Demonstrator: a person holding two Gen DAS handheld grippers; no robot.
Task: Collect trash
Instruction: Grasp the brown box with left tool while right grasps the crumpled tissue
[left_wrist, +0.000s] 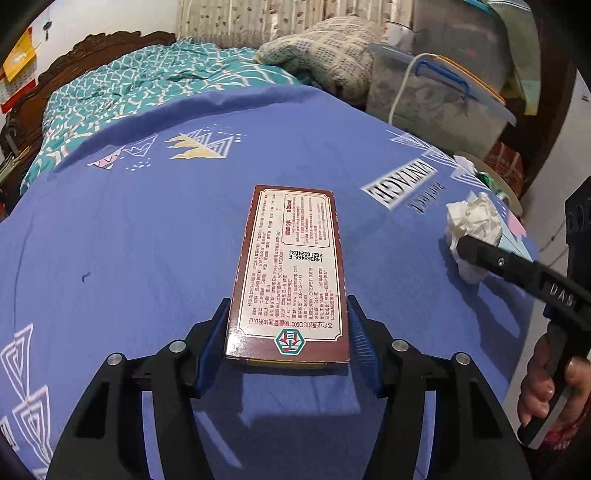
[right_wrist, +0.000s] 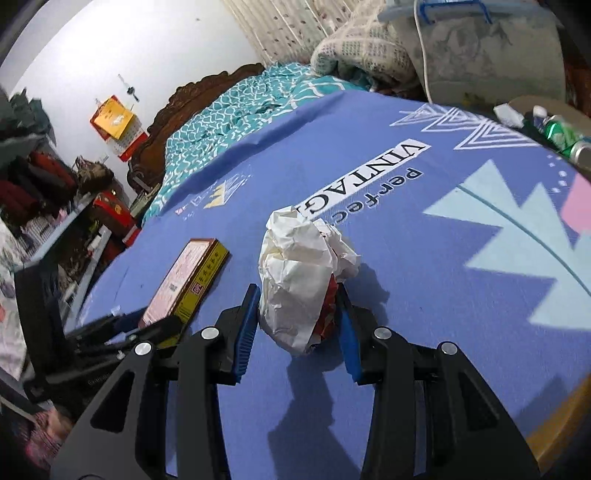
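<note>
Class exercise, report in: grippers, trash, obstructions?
Left gripper shut on box. Right gripper shut on crumpled paper. Both on blue cloth. Nothing in the way.

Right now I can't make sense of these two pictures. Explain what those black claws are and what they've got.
No robot here: a person holds a two-finger gripper in each hand, each with a fisheye camera looking along its fingers. The left camera shows the left gripper, its blue pads against both sides of a flat printed box lying on the blue printed cloth. The right camera shows the right gripper straddling a crumpled white paper wad with some red inside; whether it grips yet is unclear. Far right, a green can lies at the cloth's edge.
</note>
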